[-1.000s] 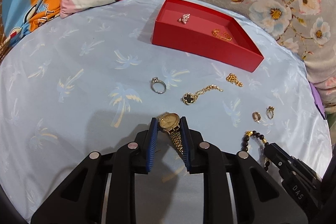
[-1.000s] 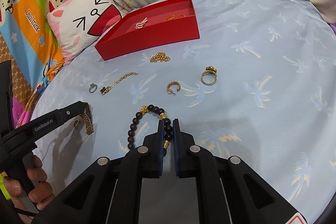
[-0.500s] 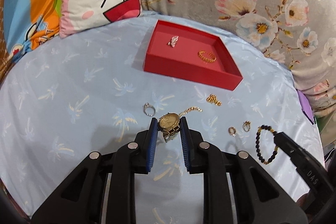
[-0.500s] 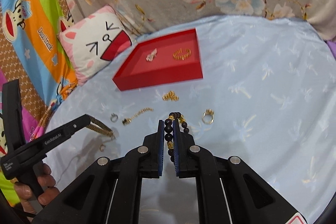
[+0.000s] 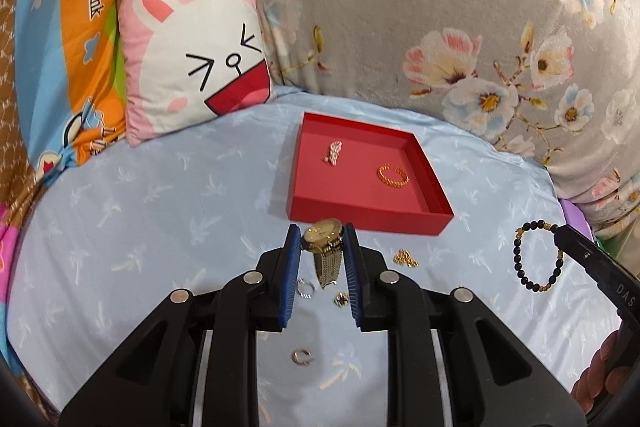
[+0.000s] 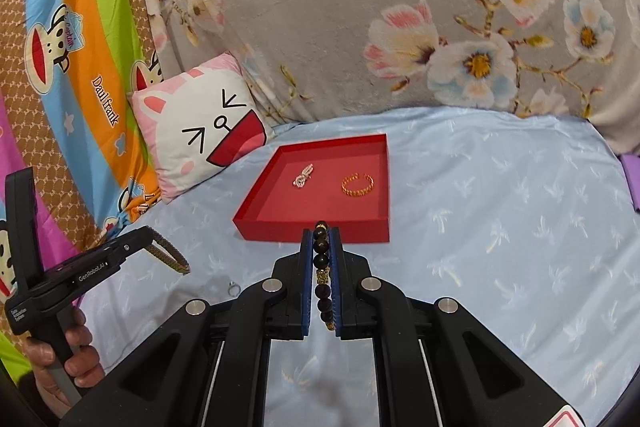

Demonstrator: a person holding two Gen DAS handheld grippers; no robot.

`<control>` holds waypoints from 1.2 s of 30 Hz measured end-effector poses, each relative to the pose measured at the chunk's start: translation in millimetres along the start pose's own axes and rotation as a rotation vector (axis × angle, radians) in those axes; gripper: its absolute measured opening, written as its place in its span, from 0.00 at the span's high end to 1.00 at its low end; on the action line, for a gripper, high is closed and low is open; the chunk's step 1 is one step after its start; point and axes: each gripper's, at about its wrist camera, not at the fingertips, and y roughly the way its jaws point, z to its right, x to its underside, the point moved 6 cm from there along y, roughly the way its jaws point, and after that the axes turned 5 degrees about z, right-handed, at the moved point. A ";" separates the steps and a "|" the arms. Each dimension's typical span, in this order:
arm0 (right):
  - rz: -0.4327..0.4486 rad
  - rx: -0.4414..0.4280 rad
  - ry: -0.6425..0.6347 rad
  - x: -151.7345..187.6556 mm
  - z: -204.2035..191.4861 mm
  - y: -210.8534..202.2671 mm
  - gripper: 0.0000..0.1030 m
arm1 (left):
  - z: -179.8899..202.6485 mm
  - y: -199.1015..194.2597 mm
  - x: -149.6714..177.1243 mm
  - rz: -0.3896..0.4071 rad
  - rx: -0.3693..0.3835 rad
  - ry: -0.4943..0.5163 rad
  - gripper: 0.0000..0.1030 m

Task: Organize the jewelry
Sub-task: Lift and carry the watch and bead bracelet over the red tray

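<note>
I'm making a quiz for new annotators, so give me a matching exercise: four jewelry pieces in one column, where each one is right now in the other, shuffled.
Things:
1. gold metal wristwatch
2. dark beaded bracelet with gold accents
3. gold twisted open bangle
4. small silver ring

Places:
A. lying inside the red tray
B. clamped in the right gripper
C. lying on the light blue bedsheet
D. clamped in the left gripper, strap hanging down

Pairs: 1-D, 2-B, 3-A, 4-C
</note>
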 end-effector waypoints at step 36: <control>-0.128 -0.053 0.044 31.3 -10.7 84.4 0.93 | -49.5 125.7 85.6 -0.298 -0.119 0.026 0.71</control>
